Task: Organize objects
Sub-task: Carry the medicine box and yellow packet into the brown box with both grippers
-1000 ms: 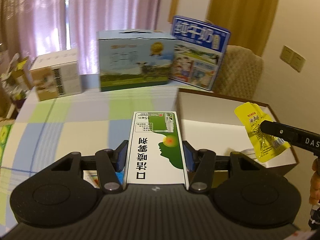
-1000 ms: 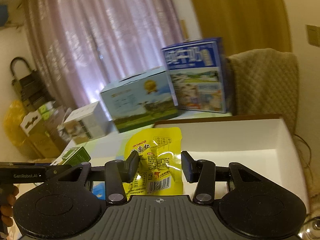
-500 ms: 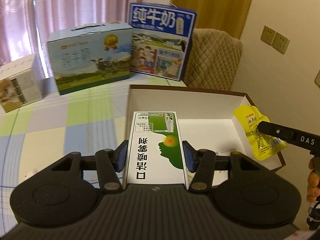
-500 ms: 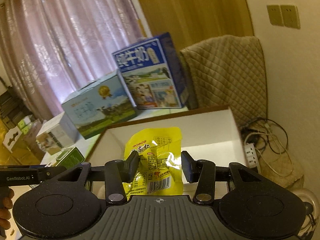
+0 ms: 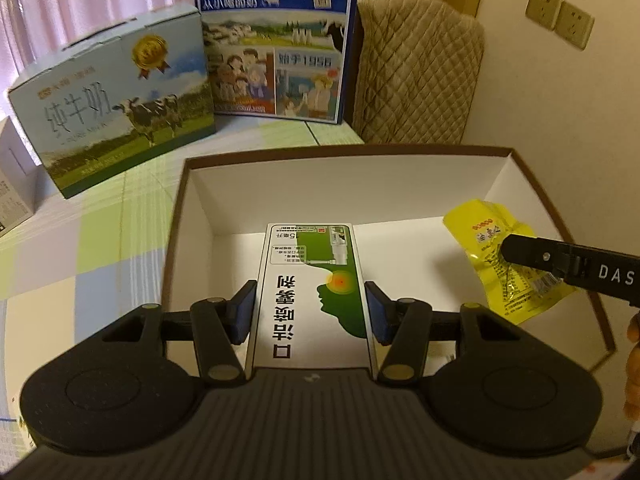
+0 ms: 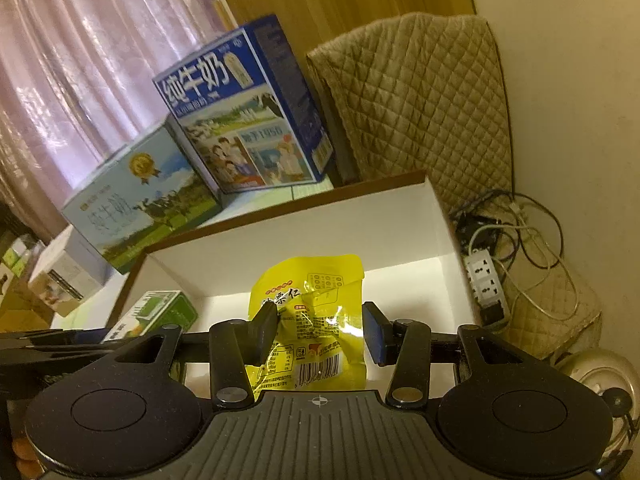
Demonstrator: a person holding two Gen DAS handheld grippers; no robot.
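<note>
Left wrist view: both grippers now hang over the white box, left gripper clamping the green carton, right gripper pinching the yellow packet; only the right wrist view shows the power strip.

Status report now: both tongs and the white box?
Left tongs shut on green carton. Right tongs shut on yellow packet. Both over white box; nothing blocking.

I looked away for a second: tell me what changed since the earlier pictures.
Both grippers moved forward over the open white box. The left gripper stays shut on the green-and-white carton, the right gripper on the yellow snack packet. Nothing was let go; the milk cartons stayed put.
</note>
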